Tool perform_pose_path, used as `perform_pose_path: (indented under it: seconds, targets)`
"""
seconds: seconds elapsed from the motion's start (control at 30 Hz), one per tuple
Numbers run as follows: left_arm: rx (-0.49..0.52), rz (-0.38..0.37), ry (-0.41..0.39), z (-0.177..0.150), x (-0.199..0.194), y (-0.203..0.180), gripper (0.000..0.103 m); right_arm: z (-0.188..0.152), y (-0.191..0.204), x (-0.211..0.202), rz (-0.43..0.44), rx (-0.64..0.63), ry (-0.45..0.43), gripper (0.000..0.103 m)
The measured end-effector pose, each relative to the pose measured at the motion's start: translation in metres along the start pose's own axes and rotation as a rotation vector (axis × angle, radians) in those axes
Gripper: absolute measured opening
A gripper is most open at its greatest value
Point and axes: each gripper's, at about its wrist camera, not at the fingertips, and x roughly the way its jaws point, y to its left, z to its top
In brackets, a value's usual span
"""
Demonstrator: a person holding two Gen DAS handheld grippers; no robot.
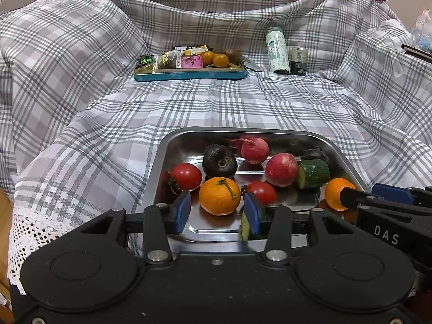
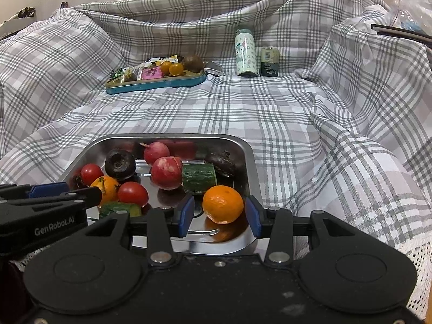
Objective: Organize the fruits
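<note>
Here both claws stand apart over the steel tray (image 1: 162,156): left claw (image 1: 217,210) straddles the stemmed orange (image 1: 219,199), right claw (image 2: 220,216) flanks the near-corner orange (image 2: 222,203), neither gripped

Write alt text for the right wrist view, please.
The right hand-held gripper straddles an orange in a steel tray of tomatoes, radishes and cucumber, pads not touching. Behind, on checked cloth, sits a blue snack tray.
</note>
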Motion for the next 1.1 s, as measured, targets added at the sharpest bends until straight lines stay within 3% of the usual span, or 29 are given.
perform_pose_path:
  seconds: [1.1]
  targets:
    - [0.021,0.016,-0.026,-0.0006,-0.0033,-0.0015,0.052,-0.0009,0.0011,-0.0001,0.000,-0.016,-0.005,0.045]
